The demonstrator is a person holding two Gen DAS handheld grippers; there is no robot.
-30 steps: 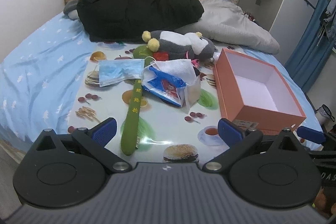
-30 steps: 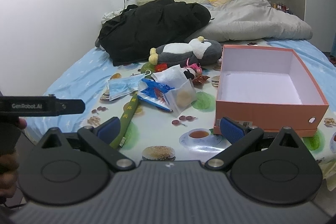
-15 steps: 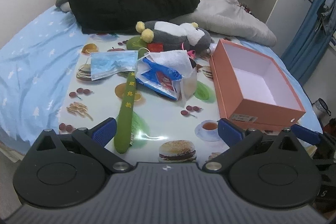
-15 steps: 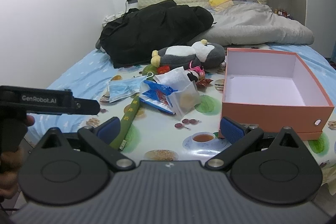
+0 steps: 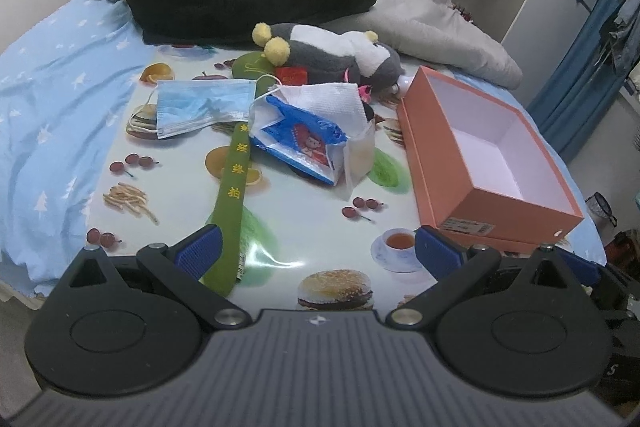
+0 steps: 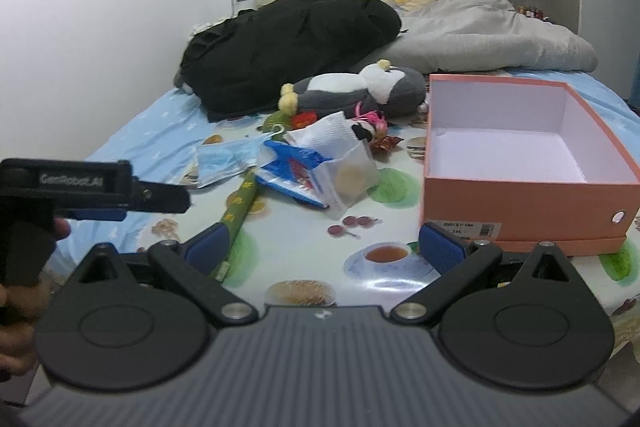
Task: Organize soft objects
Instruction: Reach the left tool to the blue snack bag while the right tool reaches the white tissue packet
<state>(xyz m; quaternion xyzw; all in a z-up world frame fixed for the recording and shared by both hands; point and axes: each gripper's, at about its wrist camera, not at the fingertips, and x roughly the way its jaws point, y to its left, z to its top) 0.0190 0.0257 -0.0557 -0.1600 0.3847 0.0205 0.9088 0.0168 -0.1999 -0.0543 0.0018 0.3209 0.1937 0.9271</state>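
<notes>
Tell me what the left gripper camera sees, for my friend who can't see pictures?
An open left gripper hovers, holding nothing, over a food-print mat on a bed. On the mat lie a green strap, a blue face mask, a blue plastic bag, a plush penguin, and an empty orange box on the right.

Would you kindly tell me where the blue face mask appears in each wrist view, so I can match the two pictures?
Left wrist view: the blue face mask lies left of centre, flat on the printed tablecloth, left of the white tissue.
Right wrist view: the mask sits left of centre, in the middle distance, partly crumpled.
Shared landmark: the orange box, open and empty, on the right in both.
</notes>
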